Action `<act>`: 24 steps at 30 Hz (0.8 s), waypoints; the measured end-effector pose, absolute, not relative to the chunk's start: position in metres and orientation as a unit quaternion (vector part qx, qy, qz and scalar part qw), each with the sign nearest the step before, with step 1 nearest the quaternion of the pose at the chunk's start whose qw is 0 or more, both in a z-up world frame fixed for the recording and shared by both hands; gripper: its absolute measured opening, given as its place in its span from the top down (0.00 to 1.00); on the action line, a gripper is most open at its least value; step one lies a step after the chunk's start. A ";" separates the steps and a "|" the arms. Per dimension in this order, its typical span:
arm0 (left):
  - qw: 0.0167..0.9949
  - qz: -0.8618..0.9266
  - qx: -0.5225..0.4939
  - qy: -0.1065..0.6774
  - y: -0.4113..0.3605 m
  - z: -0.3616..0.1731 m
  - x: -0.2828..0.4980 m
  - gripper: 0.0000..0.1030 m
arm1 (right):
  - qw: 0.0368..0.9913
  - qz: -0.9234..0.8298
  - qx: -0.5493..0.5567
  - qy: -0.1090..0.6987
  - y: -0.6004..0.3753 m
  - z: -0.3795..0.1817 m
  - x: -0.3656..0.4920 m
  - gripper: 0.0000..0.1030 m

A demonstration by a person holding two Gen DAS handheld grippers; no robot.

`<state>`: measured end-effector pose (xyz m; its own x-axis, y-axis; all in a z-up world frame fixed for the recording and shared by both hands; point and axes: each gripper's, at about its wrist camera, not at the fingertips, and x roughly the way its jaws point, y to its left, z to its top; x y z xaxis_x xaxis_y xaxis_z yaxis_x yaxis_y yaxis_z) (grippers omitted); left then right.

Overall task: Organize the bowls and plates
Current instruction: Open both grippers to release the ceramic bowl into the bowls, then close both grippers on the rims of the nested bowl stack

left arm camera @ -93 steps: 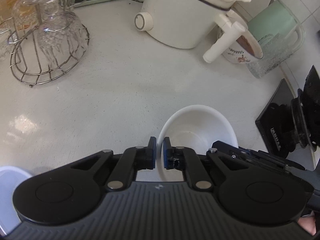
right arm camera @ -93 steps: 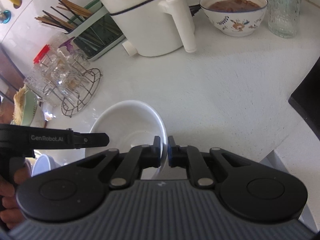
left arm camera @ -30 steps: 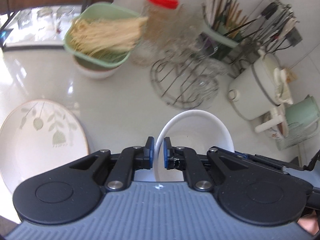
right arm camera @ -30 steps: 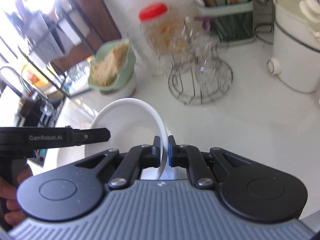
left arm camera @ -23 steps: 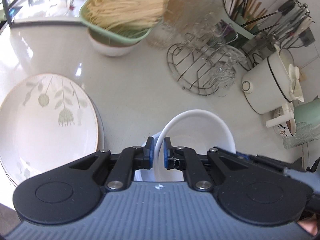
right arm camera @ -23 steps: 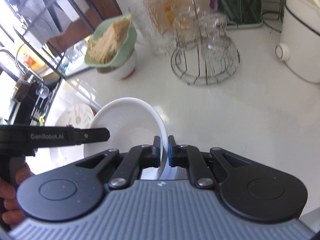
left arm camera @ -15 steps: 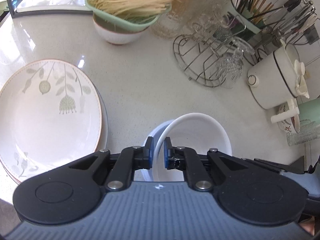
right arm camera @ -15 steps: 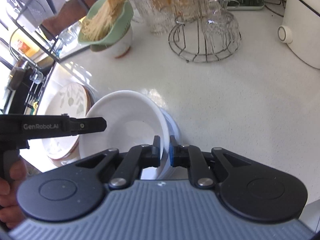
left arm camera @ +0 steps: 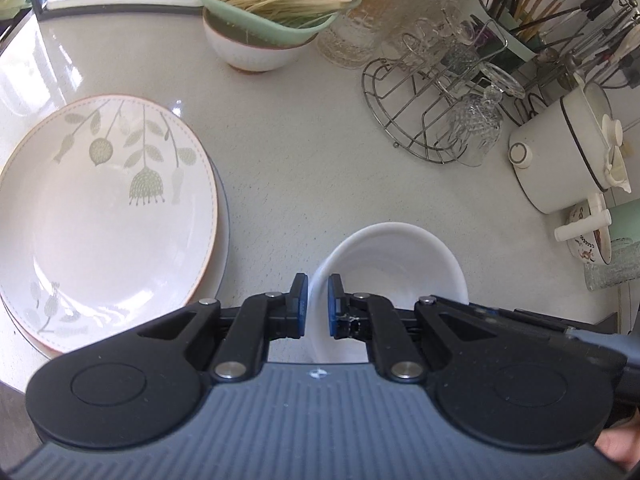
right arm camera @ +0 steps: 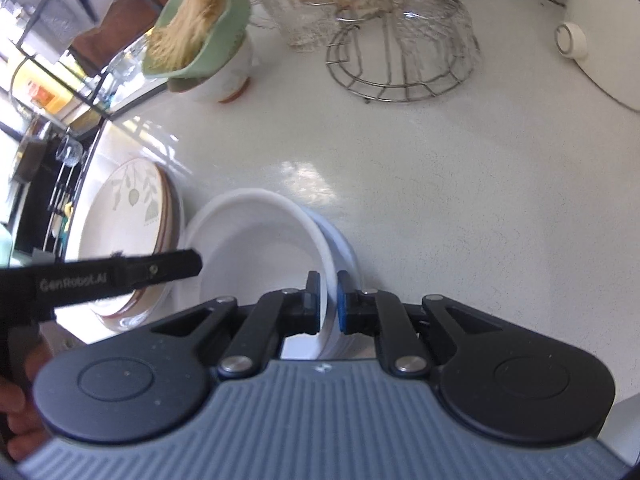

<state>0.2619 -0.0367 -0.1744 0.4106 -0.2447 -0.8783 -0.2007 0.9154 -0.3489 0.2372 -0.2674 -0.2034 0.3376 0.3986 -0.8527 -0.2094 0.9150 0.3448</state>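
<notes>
Nesting step, by the look of it: plain white ceramic bowl (right arm camera: 256,256) sitting in a stack of white bowls (right arm camera: 344,256) just beside the floral-patterned plates (left arm camera: 104,208) on the pale countertop (left arm camera: 288,152). Next, probably, releasing both rims and backing away without tipping. Left gripper (left arm camera: 314,306) nearly closed, pinching the bowl's near rim. Right gripper (right arm camera: 328,302) likewise clamped on the opposite rim.

Left gripper (left arm camera: 318,299) body hides the white bowl's (left arm camera: 394,256) near rim at 6 o'clock, the stacked plates (left arm camera: 100,216) are cut off at 9 o'clock, right view's rack (right arm camera: 400,40) is blurred.
</notes>
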 end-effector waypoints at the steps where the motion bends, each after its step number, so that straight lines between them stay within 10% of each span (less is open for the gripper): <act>1: 0.813 -0.013 -0.208 0.543 -0.037 -0.175 0.262 0.89 | 0.813 0.186 0.093 0.545 -0.270 -0.205 0.238 0.88; 8: 0.809 -0.007 -0.214 0.547 -0.038 -0.179 0.258 0.64 | 0.802 0.197 0.135 0.547 -0.281 -0.202 0.243 0.55; 24: 0.787 -0.029 -0.279 0.549 -0.040 -0.197 0.254 0.53 | 0.798 0.155 0.246 0.528 -0.347 -0.209 0.279 0.52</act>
<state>0.2544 -0.0399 -0.1975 0.3946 -0.3529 -0.8484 -0.2604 0.8425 -0.4716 0.2791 -0.3472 -0.2085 0.3952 0.5069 -0.7661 0.0116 0.8312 0.5559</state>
